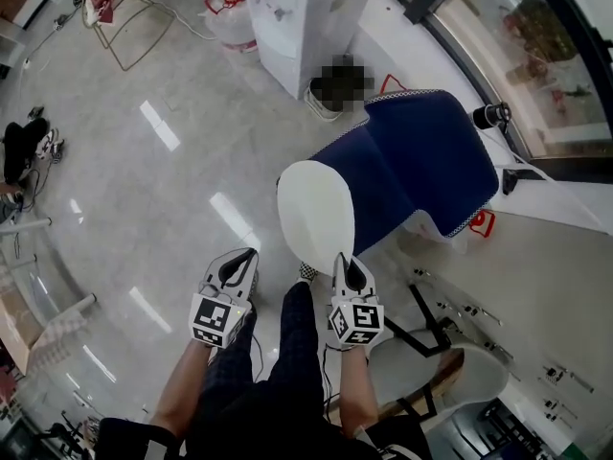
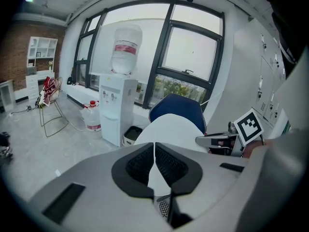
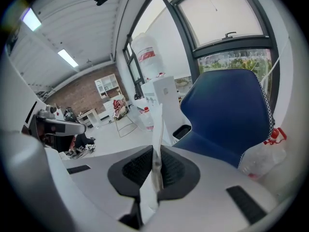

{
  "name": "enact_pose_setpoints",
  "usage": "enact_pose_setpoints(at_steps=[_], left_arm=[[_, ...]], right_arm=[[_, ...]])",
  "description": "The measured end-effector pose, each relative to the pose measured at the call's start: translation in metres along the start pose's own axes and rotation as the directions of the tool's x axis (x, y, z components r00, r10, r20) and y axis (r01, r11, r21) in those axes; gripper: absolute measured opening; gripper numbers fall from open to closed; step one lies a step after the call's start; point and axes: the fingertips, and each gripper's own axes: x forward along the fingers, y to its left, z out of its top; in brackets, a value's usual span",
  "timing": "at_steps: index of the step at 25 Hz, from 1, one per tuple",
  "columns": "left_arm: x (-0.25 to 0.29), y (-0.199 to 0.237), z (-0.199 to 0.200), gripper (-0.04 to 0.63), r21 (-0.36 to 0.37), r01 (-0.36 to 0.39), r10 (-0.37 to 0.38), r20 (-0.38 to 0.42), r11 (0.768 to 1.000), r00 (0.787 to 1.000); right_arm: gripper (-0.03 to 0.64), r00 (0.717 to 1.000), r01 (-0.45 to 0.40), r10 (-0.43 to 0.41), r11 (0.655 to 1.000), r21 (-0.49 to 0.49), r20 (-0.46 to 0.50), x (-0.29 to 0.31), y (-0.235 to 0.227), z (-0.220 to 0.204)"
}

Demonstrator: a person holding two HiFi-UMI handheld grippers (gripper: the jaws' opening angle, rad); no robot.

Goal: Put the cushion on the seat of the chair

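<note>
White cushion (image 1: pixel 314 209) is hanging in the air just in front of the blue chair (image 1: pixel 431 151), so the main step is not yet done: the seat (image 1: pixel 378 195) is lying bare, with nothing resting on it. The right gripper (image 1: pixel 347 260) is doing the carrying. In the right gripper view its fingers (image 3: pixel 175 170) are pressing narrowly on the cushion's thin edge, which is standing up between them like a sheet, with the chair's back and seat looming close behind. The left gripper (image 1: pixel 247 255) is hovering just beside the cushion's near edge, and in the left gripper view its fingers (image 2: pixel 140 166) are drawn together at the tips. A white sliver is showing in the gap behind those tips, but the head view seems to be showing floor between this gripper and the cushion, so it is probably gripping nothing. Judging from this, the pickup and most of the carry are looking finished. What is remaining is bringing the cushion over the seat, laying it flat there, and letting go.
</note>
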Motion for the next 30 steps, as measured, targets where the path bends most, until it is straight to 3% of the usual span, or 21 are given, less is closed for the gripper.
enact_pose_setpoints(at_steps=[30], left_arm=[[0.158,-0.058,0.009,0.026,0.054,0.119,-0.114,-0.088,0.991,0.990]], right_arm=[[0.048,0.991,0.128,-0.124,0.989,0.069,-0.052,0.056,-0.165,-0.022]])
